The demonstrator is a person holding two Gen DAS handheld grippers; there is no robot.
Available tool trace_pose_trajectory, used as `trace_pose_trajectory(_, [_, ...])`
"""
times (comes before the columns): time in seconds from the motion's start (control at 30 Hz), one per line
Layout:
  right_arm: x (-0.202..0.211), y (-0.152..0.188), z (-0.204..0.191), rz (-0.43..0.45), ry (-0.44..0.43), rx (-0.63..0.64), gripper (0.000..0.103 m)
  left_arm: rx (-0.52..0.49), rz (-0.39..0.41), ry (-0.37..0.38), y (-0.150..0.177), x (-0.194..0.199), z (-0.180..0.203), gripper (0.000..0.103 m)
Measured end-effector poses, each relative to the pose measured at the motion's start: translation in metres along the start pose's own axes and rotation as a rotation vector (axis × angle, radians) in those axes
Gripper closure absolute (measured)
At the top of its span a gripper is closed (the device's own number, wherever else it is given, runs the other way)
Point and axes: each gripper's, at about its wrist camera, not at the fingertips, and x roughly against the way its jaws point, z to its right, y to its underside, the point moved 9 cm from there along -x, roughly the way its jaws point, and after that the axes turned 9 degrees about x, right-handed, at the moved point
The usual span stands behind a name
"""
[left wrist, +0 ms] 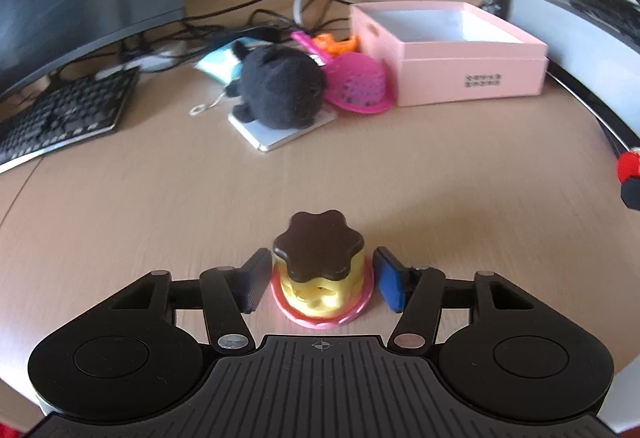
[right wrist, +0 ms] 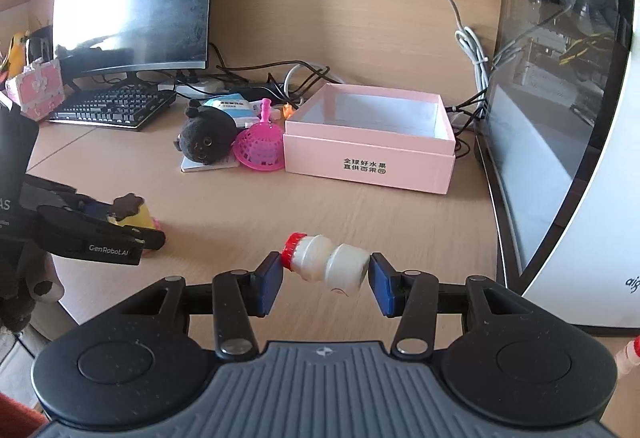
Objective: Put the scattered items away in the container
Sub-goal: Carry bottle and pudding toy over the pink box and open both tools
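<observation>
My left hand-held gripper (left wrist: 322, 280) sits low over the desk (left wrist: 160, 198) with its jaws parted around a toy pudding (left wrist: 322, 276), yellow with a brown top on a pink base. The left pad looks to be touching it, while a narrow gap shows at the right pad, so I count it as not yet clamped; motion blur makes this hard to judge. My right hand-held gripper (right wrist: 325, 280) has a small white bottle (right wrist: 326, 264) with a red cap pinched lengthwise between its pads, lifted off the desk. Ahead of both grippers stands the open pink box (right wrist: 368, 158). Just left of the box lie a pink toy basket (right wrist: 258, 148) and a black plush (right wrist: 206, 138) resting on a white notebook (left wrist: 276, 134).
</observation>
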Motion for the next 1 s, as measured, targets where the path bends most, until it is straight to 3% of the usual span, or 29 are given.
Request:
trace_pose_trajectory(0.17, [0.003,0.002,0.009,-0.02,0.017,-0.02,0.056,-0.09,0.01,0.105,-0.006,0.015,0.02,0.043])
trace_pose_trajectory(0.27, [0.001,-0.01,0.012,-0.001,0.052,0.005,0.056,-0.106,0.034,0.209,-0.031,0.022,0.04,0.043])
trace_pose_trajectory(0.37, [-0.008,-0.037,0.019,0.042,0.15,0.074,0.056,-0.132,0.1,0.286,-0.085,0.024,0.062,0.043])
trace_pose_trajectory(0.5, [-0.027,-0.102,0.045,0.174,0.292,0.101,0.056,-0.112,0.232,0.377,-0.193,0.03,0.087,0.042])
trace_pose_trajectory(0.53, [-0.033,-0.12,0.053,0.222,0.346,0.101,0.053,-0.098,0.253,0.394,-0.219,0.029,0.092,0.027])
trace_pose_trajectory(0.6, [-0.049,-0.145,0.066,0.248,0.399,0.102,0.021,-0.08,0.287,0.399,-0.256,0.026,0.095,0.006])
trace_pose_trajectory(0.67, [-0.054,-0.153,0.07,0.244,0.377,0.073,0.021,-0.056,0.335,0.374,-0.275,0.029,0.086,0.007])
trace_pose_trajectory(0.8, [-0.047,-0.131,0.055,0.258,0.268,0.044,0.015,-0.012,0.317,0.299,-0.248,0.022,0.05,0.005])
trace_pose_trajectory(1.0, [-0.074,-0.094,0.016,0.163,0.14,0.109,0.015,-0.085,0.173,0.067,-0.14,0.001,0.004,0.002])
